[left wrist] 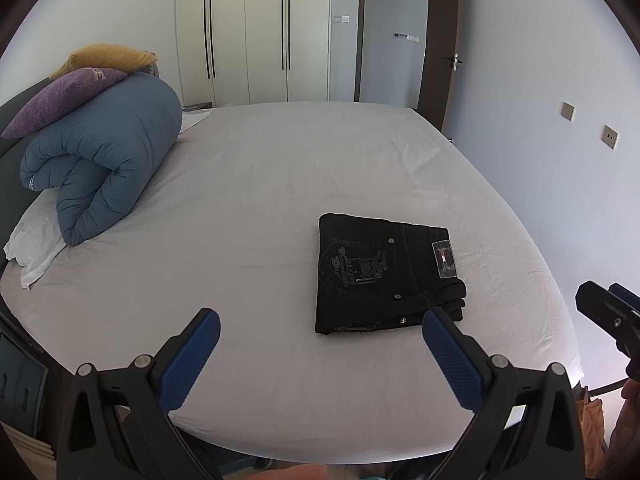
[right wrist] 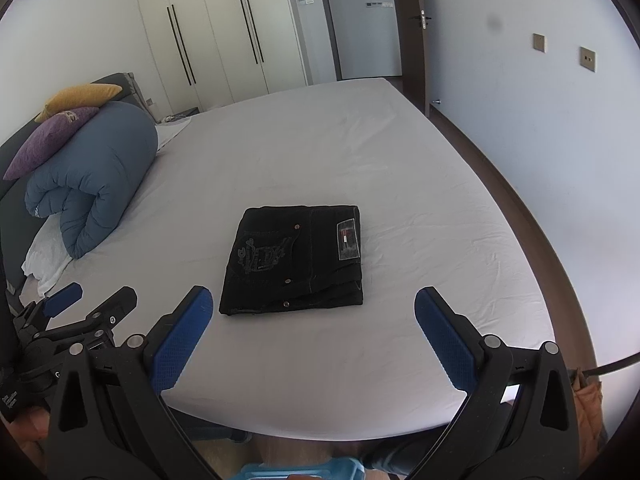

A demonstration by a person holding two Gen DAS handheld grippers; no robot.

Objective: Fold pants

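Black denim, folded into a neat block, lies on the white bed sheet (left wrist: 280,168) in front of both my claws.

The pants (right wrist: 294,258) rest flat near the bed's near edge, back pocket side up, with pale stitched artwork on the pocket and a rectangular waistband patch (right wrist: 347,239) showing a red and dark stripe; any lettering on it or in the stitching is too small for me to read. My left gripper (left wrist: 320,356) hangs just short of the pants with its blue pads spread wide, gripping nothing. My right gripper (right wrist: 314,340) hovers near the bed's edge, pads equally far apart and empty. At the headboard end sits a rolled blue duvet (left wrist: 108,160), with a purple pillow (left wrist: 60,100) and a yellow pillow (left wrist: 106,56) stacked on top.
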